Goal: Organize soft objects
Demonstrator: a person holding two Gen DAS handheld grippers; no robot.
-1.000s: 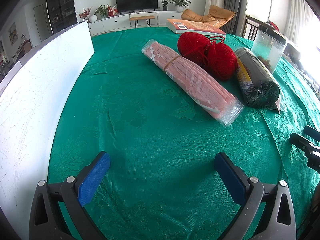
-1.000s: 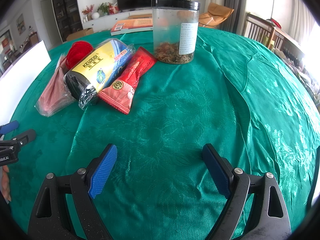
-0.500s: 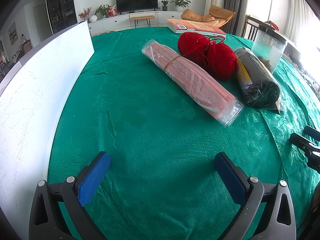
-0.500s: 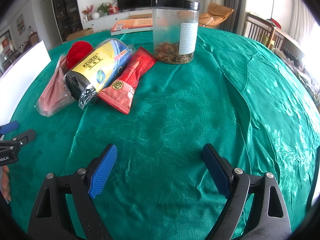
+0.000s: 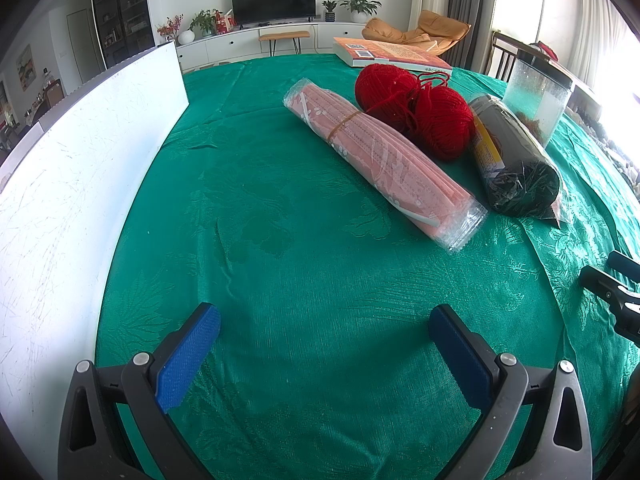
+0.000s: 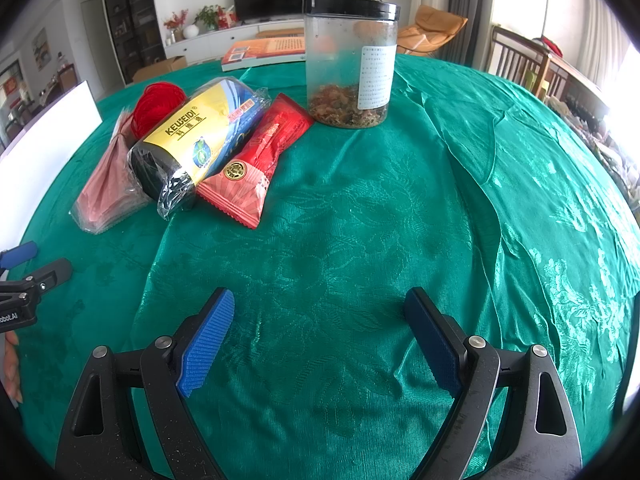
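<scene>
A pink pack in clear wrap [image 5: 380, 160] lies diagonally on the green tablecloth [image 5: 280, 260]. Two red yarn balls [image 5: 416, 108] sit behind it, and a dark roll with a yellow label [image 5: 512, 160] lies to their right. In the right wrist view the same roll [image 6: 192, 140] lies beside a red snack packet [image 6: 260, 160], with the pink pack [image 6: 108, 188] and yarn [image 6: 156, 104] further left. My left gripper [image 5: 324, 324] is open over bare cloth, well short of the pack. My right gripper [image 6: 320, 308] is open too, with nothing between its fingers.
A white board [image 5: 80, 168] stands along the left of the table. A clear jar with a black lid [image 6: 350, 60] holds dried bits near the far middle. A book [image 5: 392, 54] lies at the far edge. Chairs stand at the right.
</scene>
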